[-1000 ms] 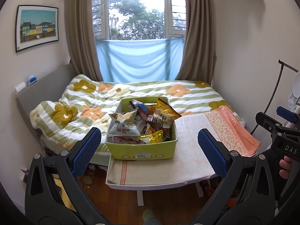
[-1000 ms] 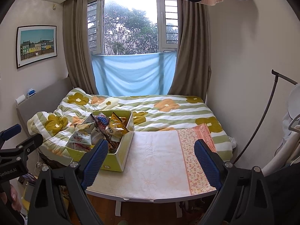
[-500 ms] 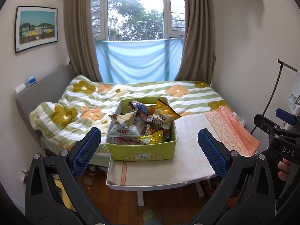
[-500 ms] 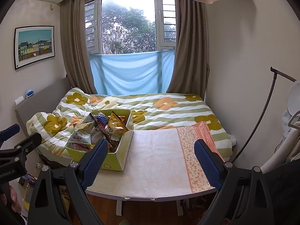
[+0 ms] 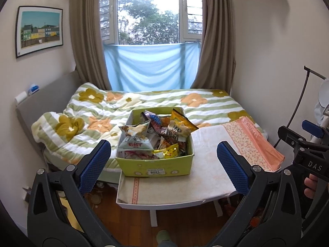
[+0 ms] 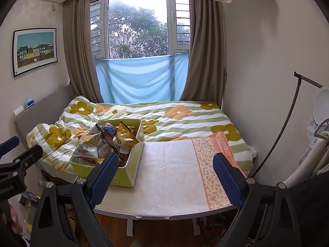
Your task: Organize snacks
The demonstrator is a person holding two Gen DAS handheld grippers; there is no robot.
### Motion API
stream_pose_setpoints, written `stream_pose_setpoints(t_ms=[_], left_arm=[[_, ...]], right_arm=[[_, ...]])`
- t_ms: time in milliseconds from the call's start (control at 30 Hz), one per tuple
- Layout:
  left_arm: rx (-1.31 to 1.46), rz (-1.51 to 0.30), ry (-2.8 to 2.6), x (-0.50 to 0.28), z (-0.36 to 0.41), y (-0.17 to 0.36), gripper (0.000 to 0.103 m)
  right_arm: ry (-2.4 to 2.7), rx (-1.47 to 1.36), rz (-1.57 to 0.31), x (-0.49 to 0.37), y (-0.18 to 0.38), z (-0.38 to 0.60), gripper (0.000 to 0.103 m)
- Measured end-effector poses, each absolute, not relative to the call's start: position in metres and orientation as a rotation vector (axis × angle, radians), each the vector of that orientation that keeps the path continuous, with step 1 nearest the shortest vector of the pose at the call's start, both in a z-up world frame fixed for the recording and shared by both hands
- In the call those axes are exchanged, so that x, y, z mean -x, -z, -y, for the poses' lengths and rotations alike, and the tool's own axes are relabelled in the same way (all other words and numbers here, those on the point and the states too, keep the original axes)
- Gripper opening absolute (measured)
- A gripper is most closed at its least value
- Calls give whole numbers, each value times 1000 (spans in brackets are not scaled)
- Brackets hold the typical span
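We find one green snack box (image 5: 155,165) heaped with packets (image 5: 134,142) on the desk's (image 5: 205,185) left end beside the bed (image 5: 185,100), left gripper (image 5: 164,164) and right gripper (image 6: 164,180) jaws both wide apart, holding nothing.

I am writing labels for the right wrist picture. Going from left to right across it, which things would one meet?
Framed picture → green snack box → bare tablecloth → floral orange cloth strip → white wall. The right gripper stands open in front.

Black claw (image 5: 164,163) frames, blue textured pads
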State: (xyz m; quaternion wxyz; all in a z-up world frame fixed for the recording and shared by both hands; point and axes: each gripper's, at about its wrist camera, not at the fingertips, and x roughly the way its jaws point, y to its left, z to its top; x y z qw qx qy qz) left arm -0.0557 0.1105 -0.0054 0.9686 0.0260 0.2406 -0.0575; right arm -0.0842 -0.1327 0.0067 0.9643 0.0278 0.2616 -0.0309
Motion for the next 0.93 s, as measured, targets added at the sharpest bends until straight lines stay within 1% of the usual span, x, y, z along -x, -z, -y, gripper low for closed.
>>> stream_pose_setpoints(t_ms=[400,700,933], left_arm=[[-45,-477,132,57,-114,4,102],[-91,-443,100,65,-108,-1,102],[-74,-461,105,64,-107,7,102]], right_arm=[[63,-55,-530,84,-7,131,91],[55,-53,-540,82,-8,130,91],[45,-39,-560,79,-4,131,91]])
